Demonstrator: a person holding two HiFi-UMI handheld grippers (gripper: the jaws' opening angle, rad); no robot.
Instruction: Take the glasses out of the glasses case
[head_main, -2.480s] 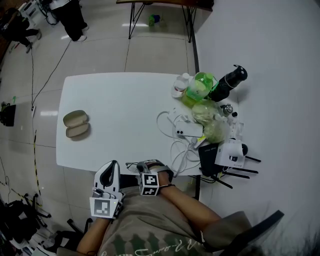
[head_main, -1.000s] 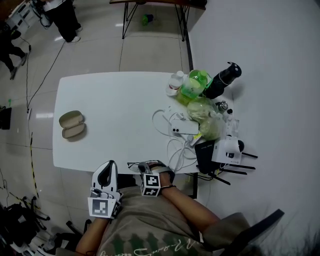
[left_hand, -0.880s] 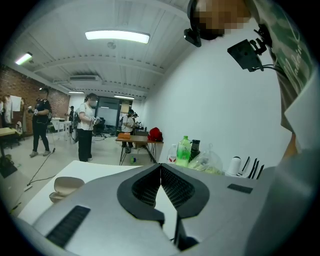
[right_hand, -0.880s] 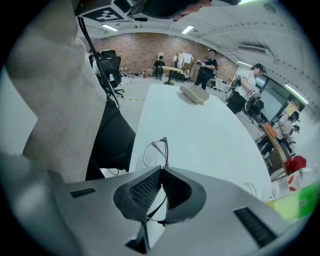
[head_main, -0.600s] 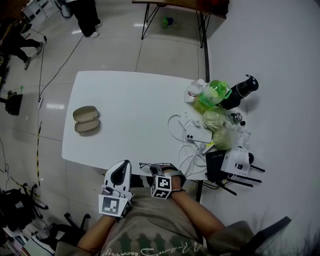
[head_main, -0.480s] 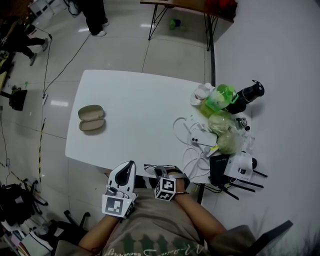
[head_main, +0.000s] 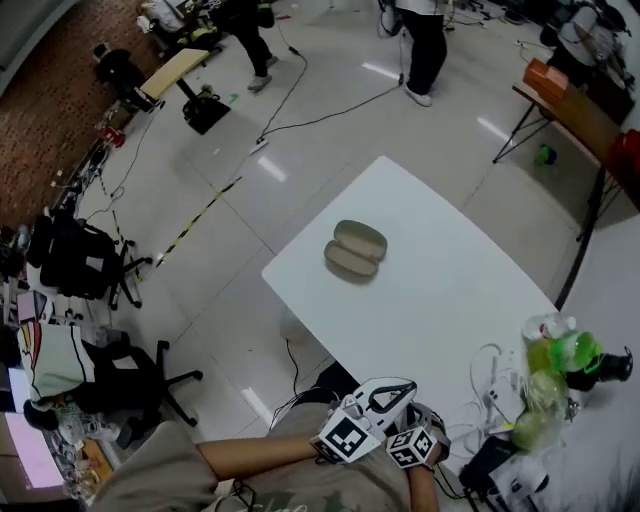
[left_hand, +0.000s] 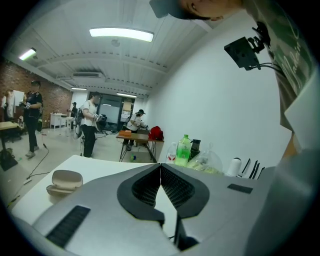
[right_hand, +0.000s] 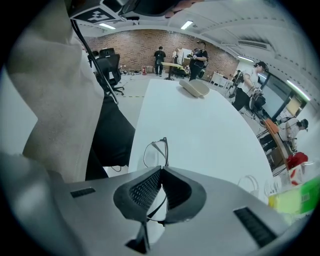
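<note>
Looks essentially done: right gripper (right_hand: 161, 173) clamped on glasses (right_hand: 153, 152), out of glasses case (right_hand: 195, 88) lying empty far ahead. Left gripper (left_hand: 160, 169) closed on nothing. Possibly just set-down left.

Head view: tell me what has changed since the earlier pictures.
Only the camera swung: the table now lies slanted toward the lower right. Nothing was taken hold of or let go. The right gripper stays shut on the glasses at the near edge, the left gripper stays shut and empty beside it, and the open glasses case has not moved.
</note>
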